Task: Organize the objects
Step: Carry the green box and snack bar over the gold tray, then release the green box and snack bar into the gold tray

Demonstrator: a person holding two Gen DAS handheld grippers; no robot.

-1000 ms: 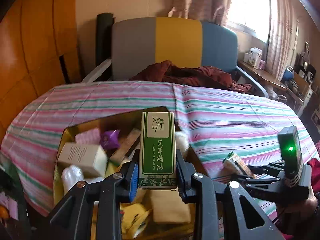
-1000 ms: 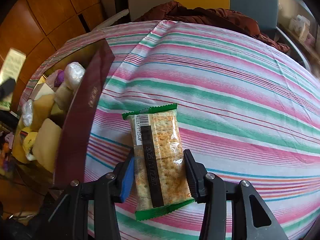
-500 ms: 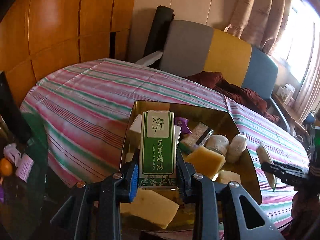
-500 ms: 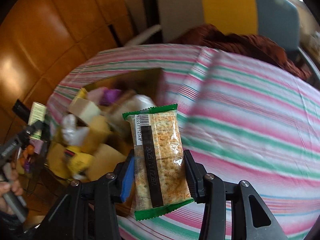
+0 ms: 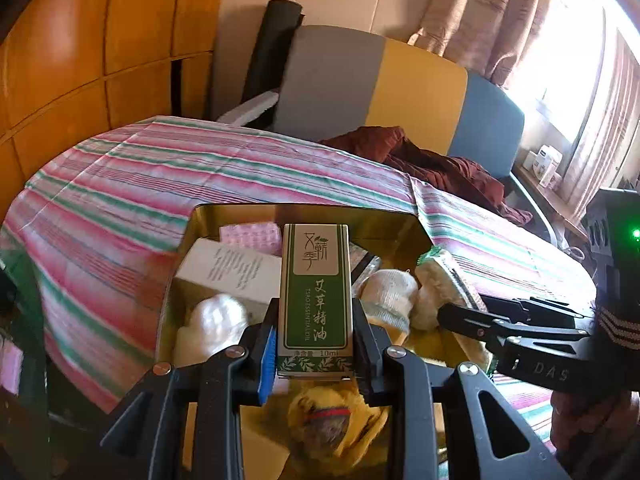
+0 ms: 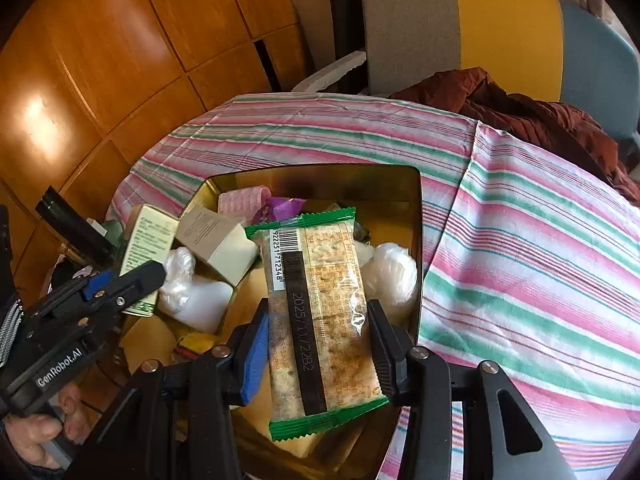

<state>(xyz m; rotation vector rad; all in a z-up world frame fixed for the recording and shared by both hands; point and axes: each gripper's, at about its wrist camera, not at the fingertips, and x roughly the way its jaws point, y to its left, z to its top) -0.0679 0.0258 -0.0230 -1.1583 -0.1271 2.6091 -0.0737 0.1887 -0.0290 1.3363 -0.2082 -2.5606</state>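
Note:
My left gripper (image 5: pixel 314 354) is shut on a tall green and beige essential oil box (image 5: pixel 315 292), held upright over the near part of a gold tin (image 5: pixel 304 213). My right gripper (image 6: pixel 318 354) is shut on a cracker packet (image 6: pixel 320 312) with green ends, hanging over the same gold tin (image 6: pixel 320 174). In the left wrist view the right gripper (image 5: pixel 452 314) comes in from the right with the cracker packet (image 5: pixel 436 280) above the tin's right side. From the right wrist camera, the left gripper (image 6: pixel 154 272) shows at the left, gripping the oil box (image 6: pixel 146 256).
The tin holds a beige carton (image 6: pixel 218 240), a pink waffle item (image 6: pixel 242 200), a purple wrapper (image 6: pixel 280 206), white wrapped lumps (image 6: pixel 390 274) and a yellow plush (image 5: pixel 336 416). It rests on a striped tablecloth (image 6: pixel 520 248). Behind it stands a grey, yellow and blue chair (image 5: pixel 400 92) with dark red cloth (image 5: pixel 432 160).
Both grippers have moved over the tin with their loads. The right one rose and swung left from the bare tablecloth; the left one shifted along the tin and rolled slightly.

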